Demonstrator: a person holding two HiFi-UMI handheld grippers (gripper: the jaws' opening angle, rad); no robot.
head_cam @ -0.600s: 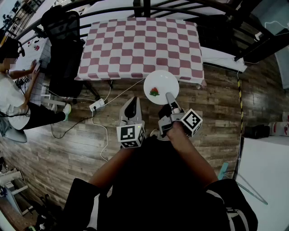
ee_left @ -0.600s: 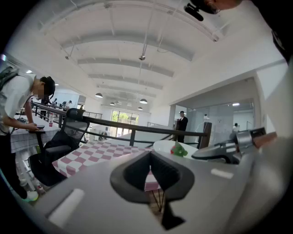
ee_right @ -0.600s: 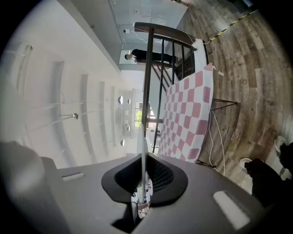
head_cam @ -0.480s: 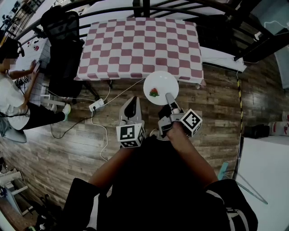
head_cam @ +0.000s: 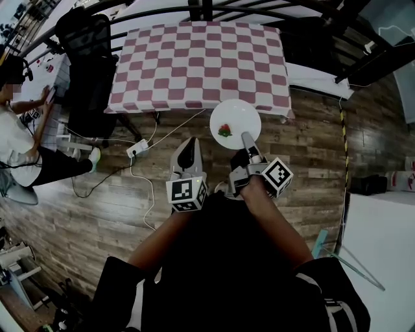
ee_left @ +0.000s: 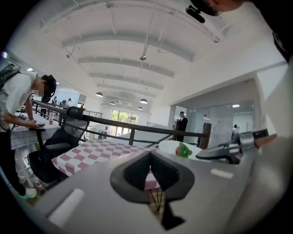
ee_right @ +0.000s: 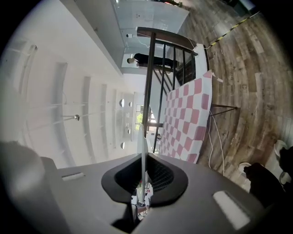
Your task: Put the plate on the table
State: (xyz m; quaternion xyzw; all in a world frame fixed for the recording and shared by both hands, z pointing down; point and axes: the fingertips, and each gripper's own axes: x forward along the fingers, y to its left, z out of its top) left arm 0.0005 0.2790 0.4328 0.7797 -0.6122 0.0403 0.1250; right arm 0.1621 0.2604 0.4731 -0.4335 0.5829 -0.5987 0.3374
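A white plate point(head_cam: 235, 123) with a small red and green item point(head_cam: 224, 130) on it hangs above the wooden floor, its far rim over the front edge of the checked table point(head_cam: 194, 58). My right gripper point(head_cam: 246, 137) is shut on the plate's near rim. In the right gripper view the plate point(ee_right: 143, 151) shows edge-on, clamped in the right gripper point(ee_right: 144, 176). My left gripper point(head_cam: 188, 146) is held left of the plate, shut and empty. In the left gripper view the pads of the left gripper point(ee_left: 150, 169) meet, and the plate point(ee_left: 171, 147) shows to the right.
A black office chair point(head_cam: 87, 58) stands at the table's left end. A person point(head_cam: 19, 142) sits at far left. A power strip with cables point(head_cam: 137, 151) lies on the floor before the table. A dark metal railing point(head_cam: 207, 10) runs behind the table.
The plate and my right gripper have shifted slightly to the right along the table's front edge. The left gripper has hardly moved.
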